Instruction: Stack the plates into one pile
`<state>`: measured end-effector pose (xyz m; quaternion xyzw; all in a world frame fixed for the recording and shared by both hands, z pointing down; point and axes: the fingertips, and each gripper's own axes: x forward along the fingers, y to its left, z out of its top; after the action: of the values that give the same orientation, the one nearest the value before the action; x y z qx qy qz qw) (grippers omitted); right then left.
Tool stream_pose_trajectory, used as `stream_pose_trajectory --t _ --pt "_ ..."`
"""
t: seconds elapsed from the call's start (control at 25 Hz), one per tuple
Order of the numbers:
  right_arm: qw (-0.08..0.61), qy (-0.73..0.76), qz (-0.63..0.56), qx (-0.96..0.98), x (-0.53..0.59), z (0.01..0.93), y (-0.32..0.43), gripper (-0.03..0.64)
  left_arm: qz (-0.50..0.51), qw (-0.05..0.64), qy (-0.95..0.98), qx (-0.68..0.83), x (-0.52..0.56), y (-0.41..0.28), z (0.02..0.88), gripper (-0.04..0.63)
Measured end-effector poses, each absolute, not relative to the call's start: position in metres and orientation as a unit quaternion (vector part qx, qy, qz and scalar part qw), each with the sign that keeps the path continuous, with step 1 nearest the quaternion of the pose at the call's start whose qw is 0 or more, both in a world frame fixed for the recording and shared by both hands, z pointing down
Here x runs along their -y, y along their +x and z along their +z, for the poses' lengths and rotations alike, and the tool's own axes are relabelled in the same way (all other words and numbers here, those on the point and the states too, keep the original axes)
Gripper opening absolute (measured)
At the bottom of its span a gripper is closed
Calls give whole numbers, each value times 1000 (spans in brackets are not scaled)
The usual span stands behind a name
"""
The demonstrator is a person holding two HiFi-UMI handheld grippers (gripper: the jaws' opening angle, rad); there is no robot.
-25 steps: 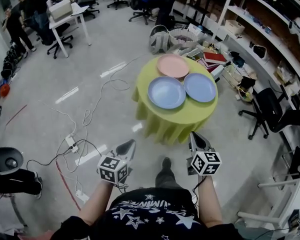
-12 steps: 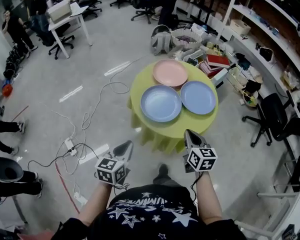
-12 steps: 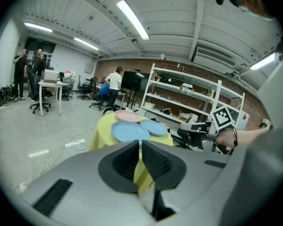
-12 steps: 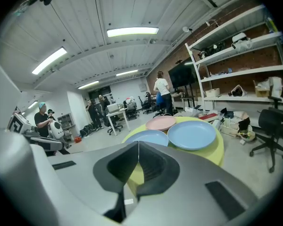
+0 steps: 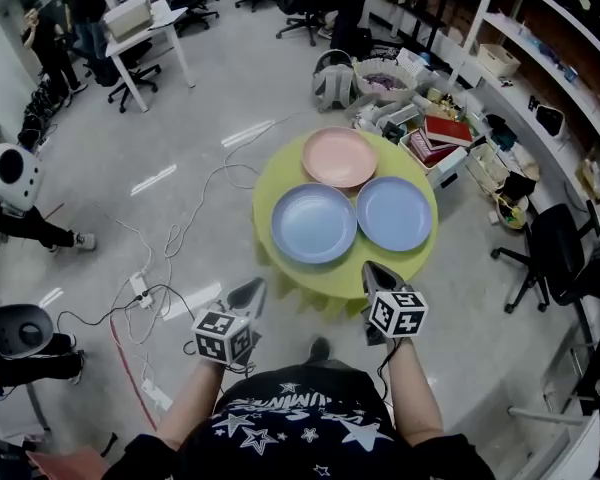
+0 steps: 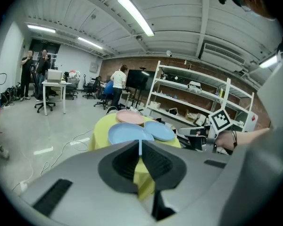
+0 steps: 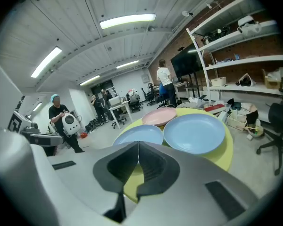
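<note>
Three plates lie side by side on a round table with a yellow-green cloth (image 5: 412, 258): a pink plate (image 5: 339, 157) at the far side, a blue plate (image 5: 314, 223) at the near left and a second blue plate (image 5: 394, 212) at the near right. My left gripper (image 5: 255, 290) is held short of the table's near left edge, shut and empty. Level with the table's near edge, my right gripper (image 5: 373, 271) is also shut with nothing in it. In the right gripper view the blue plates (image 7: 194, 133) and the pink plate (image 7: 158, 117) lie just ahead of the jaws.
Cables and a power strip (image 5: 140, 288) trail over the floor at the left. A black office chair (image 5: 565, 258) and shelving (image 5: 540, 68) stand to the right. Bins, books and a backpack (image 5: 332, 86) sit behind the table. People stand at the far left.
The table and plates have come closer in the head view as I stepped toward them. Both grippers stay shut in front of me, now nearer the table's edge.
</note>
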<state>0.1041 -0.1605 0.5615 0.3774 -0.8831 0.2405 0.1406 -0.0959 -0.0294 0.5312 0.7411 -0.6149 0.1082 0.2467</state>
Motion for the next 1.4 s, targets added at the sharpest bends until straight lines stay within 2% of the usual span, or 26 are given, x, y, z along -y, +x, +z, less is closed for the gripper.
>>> stream_pose_trajectory --t 0.52,0.92,0.96,1.08,1.4 --pt "162 335 284 884 198 591 103 15 108 244 723 637 73 -76 528 31" --pt "206 327 313 868 200 619 73 18 110 269 706 646 78 -122 547 31" --pt "209 330 320 863 202 622 71 24 111 270 708 642 82 -125 549 31" --pt "210 341 353 846 207 630 67 117 115 273 720 627 97 -130 552 31" --pt "233 401 413 784 229 663 62 167 131 281 746 589 135 -154 561 31"
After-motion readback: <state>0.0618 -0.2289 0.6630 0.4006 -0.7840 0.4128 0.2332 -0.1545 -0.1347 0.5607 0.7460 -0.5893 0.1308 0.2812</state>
